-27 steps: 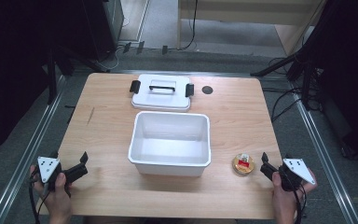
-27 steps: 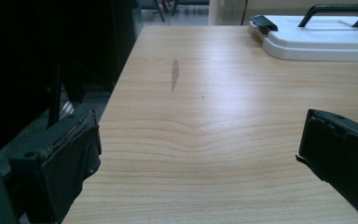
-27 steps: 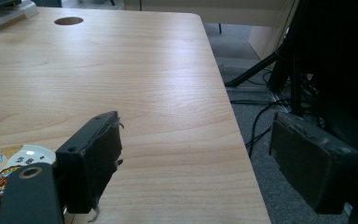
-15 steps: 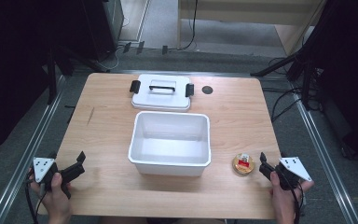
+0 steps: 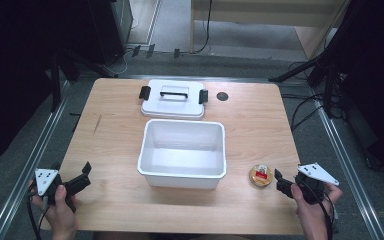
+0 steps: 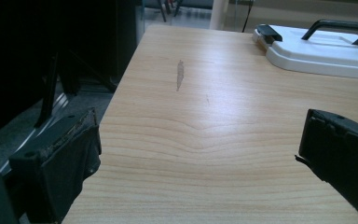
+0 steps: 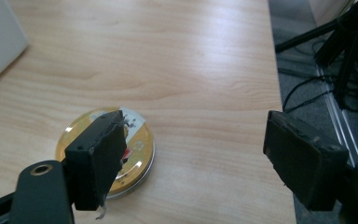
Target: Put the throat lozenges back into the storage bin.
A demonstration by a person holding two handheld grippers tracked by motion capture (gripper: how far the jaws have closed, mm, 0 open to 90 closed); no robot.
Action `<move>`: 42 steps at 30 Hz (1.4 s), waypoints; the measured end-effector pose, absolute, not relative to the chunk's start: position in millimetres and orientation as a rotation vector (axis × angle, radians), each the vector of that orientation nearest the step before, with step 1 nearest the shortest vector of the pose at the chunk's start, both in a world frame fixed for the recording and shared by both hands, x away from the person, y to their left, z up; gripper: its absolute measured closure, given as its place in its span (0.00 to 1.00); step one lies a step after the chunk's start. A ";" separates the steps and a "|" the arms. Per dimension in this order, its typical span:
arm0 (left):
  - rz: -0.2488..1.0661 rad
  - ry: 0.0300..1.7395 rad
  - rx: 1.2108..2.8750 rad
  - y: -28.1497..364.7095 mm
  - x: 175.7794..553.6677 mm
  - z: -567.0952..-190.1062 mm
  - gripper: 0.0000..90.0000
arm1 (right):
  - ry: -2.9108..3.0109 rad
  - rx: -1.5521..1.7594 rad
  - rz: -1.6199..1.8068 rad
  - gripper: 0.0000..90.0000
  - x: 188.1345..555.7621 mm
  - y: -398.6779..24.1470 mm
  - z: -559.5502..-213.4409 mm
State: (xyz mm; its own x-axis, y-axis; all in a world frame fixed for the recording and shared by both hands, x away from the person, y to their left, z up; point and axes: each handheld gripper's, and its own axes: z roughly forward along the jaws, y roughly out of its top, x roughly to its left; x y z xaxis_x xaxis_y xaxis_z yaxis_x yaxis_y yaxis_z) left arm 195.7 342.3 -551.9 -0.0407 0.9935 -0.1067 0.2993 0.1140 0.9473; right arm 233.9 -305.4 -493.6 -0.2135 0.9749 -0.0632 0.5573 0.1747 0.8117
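Right tongs (image 7: 191, 158) hover gaping over the bench's (image 5: 115, 135) near right corner with nothing between them, one jaw above the round gold tin (image 7: 105, 154) lying just right of the white tub (image 5: 182, 152), while left tongs (image 6: 198, 154) gape empty at the near left corner.

Honestly nothing here is readable: the little round gold tin (image 7: 106, 154) near the desk's (image 5: 260, 120) right front corner has a red-and-white label on its lid, but the print is way too small and blurry to make out any words or numbers.
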 end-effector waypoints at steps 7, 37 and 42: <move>0.963 1.511 1.340 342.4 197.8 -551.7 0.00 | 2.019 1.467 0.774 0.20 247.1 -292.2 -484.4; 0.925 1.478 1.366 341.6 198.8 -551.7 0.00 | 2.538 1.574 0.217 0.14 296.1 -240.9 -494.7; 0.915 1.475 1.371 342.6 198.9 -551.7 0.00 | 2.546 1.587 0.116 0.14 306.4 -231.7 -500.2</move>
State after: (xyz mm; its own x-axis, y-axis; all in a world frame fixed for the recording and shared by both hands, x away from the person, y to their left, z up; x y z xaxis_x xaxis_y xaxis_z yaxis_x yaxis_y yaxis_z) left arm 198.9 342.6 -551.7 0.0160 0.9921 -0.1248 0.3287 0.1127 0.9377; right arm 306.4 -231.7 -500.2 -0.4344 0.8974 -0.0772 0.8866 0.4412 0.1388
